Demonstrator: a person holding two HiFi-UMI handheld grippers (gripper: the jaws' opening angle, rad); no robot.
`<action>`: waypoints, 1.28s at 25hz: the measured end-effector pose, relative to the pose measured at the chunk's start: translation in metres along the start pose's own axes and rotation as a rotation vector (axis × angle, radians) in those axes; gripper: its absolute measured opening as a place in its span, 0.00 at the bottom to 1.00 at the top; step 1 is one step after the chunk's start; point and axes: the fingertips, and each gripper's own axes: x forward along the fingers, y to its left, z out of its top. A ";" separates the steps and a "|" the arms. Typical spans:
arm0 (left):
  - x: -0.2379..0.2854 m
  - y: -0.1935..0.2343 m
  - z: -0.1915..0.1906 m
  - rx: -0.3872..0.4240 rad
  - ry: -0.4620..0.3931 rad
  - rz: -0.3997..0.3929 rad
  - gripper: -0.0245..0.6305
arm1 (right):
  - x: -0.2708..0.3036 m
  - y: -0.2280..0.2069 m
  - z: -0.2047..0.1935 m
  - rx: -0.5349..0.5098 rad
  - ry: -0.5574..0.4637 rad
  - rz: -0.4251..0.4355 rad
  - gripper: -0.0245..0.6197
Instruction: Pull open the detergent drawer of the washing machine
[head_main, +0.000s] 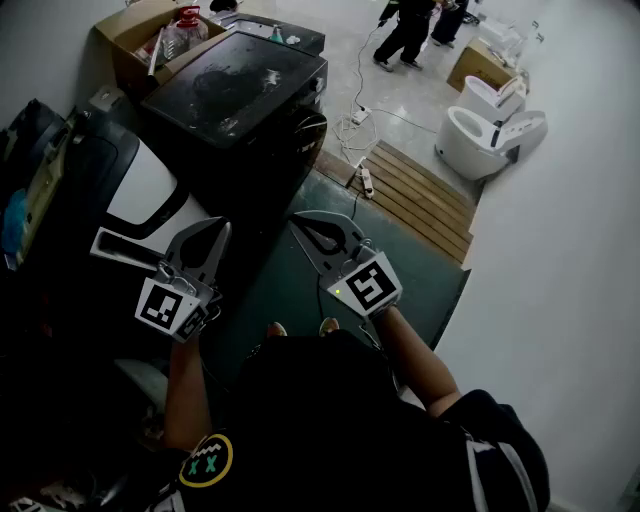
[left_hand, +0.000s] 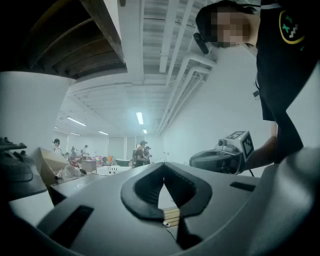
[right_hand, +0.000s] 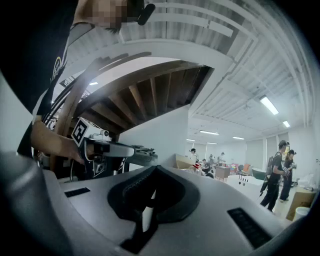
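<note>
While both claws hang level and well short of the dark washing machine (head_main: 235, 95), no part of the task is done. The detergent drawer cannot be made out in any view, and nothing shows it pulled out. The left claw (head_main: 218, 235) has its jaws together on nothing, and so does the right claw (head_main: 300, 228). Remaining, by judgement: find the drawer front, grip it, pull. A cardboard box (head_main: 125, 40) of bottles (head_main: 185, 25) stands behind the machine. To the right, a wooden pallet (head_main: 420, 185), a power strip (head_main: 366, 180) and white toilets (head_main: 480, 130) sit off the approach path.
</note>
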 end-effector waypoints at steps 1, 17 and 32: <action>0.000 0.000 -0.001 0.004 0.003 0.000 0.07 | 0.000 0.000 0.000 0.002 0.001 -0.001 0.07; -0.005 0.007 -0.006 0.033 0.012 0.004 0.07 | 0.002 0.001 -0.001 0.015 -0.003 -0.008 0.07; 0.001 0.008 -0.008 -0.001 0.021 0.008 0.07 | 0.007 0.002 -0.015 0.029 0.034 -0.007 0.18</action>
